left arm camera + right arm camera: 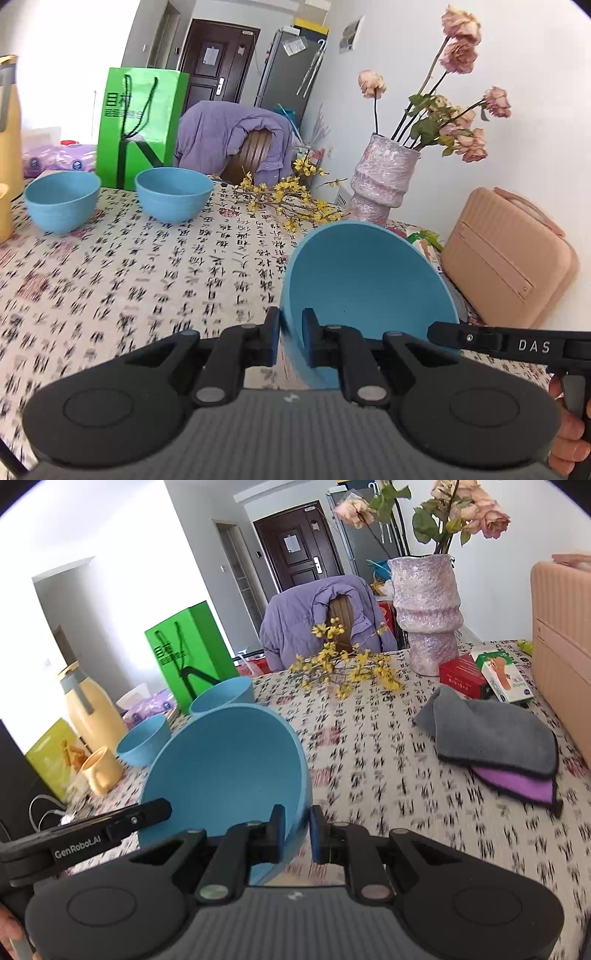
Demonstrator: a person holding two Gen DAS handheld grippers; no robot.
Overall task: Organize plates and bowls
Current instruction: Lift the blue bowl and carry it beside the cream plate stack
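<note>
I hold one large blue bowl (365,280) tilted above the patterned tablecloth (147,280), gripped from both sides. My left gripper (291,325) is shut on its left rim wall. My right gripper (297,821) is shut on the opposite rim of the same bowl (229,760). The black side bar (509,345) of the right tool shows at the bowl's right edge, with a hand beneath it. Two smaller blue bowls (62,201) (173,194) stand upright side by side at the far left of the table, also seen behind the held bowl in the right wrist view (144,740) (221,696).
A green paper bag (142,125) stands behind the two bowls. A pink vase (384,177) with dried roses, a yellow flower branch (291,199) and a pink case (509,258) are at the right. Grey and purple cloths (495,738), small boxes (484,677), a yellow jug (94,709) and mug (101,770) also sit on the table.
</note>
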